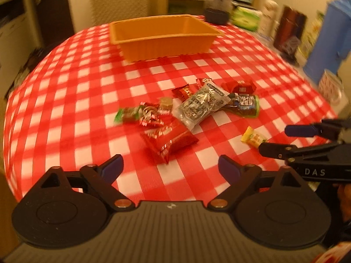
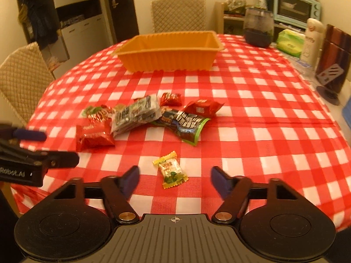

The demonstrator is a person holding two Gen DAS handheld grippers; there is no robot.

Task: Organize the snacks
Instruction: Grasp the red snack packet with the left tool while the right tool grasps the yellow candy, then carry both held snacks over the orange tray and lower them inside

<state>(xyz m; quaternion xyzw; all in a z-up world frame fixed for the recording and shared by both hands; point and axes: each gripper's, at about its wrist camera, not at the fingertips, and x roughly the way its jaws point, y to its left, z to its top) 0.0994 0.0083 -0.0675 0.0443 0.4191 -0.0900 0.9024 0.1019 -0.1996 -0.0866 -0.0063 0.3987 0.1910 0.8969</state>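
Snacks in crinkly foil wrappers (image 2: 140,116) lie heaped mid-bench on red checked cloth (image 2: 252,131), orange plastic tub (image 2: 169,52) empty beyond; right claw (image 2: 174,178) released, straddling a yellow sweet (image 2: 171,169); left claw (image 1: 171,167) released near a red packet (image 1: 169,141); next, clench and lift

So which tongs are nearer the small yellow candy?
Right. The right tongs frame the yellow candy, not touching. The left tongs face the red packet, well off to the candy's left.

Both wrist views look steeply down, sharing the orange bin (image 1: 162,36).
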